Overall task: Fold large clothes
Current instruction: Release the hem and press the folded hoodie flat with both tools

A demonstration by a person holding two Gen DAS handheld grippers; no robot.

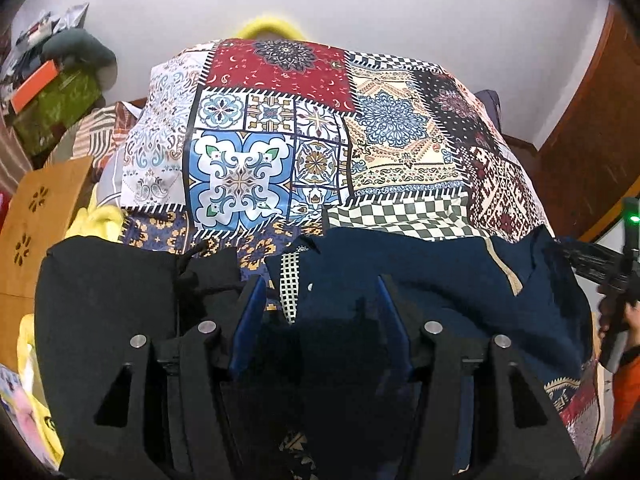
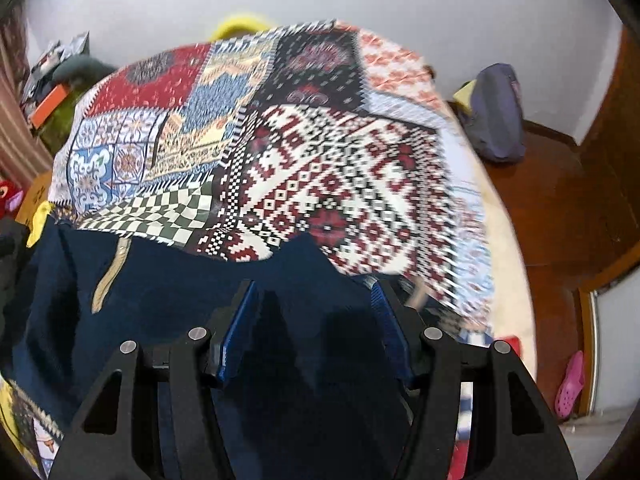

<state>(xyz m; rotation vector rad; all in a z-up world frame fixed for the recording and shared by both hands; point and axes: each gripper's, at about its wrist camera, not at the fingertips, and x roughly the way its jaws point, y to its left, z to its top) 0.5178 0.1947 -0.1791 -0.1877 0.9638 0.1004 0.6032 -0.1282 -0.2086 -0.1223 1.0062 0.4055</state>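
A: What is the garment?
B: A dark navy garment, large, with a tan stripe running down one panel and a strip of black-and-white checked trim at its opening.

A: Where does it lie?
B: Along the near edge of the bed, on the patchwork cover, spread wide across that edge.

A: Is it flat?
B: No. The cloth is rumpled, and in the right wrist view one part stands up in a peak.
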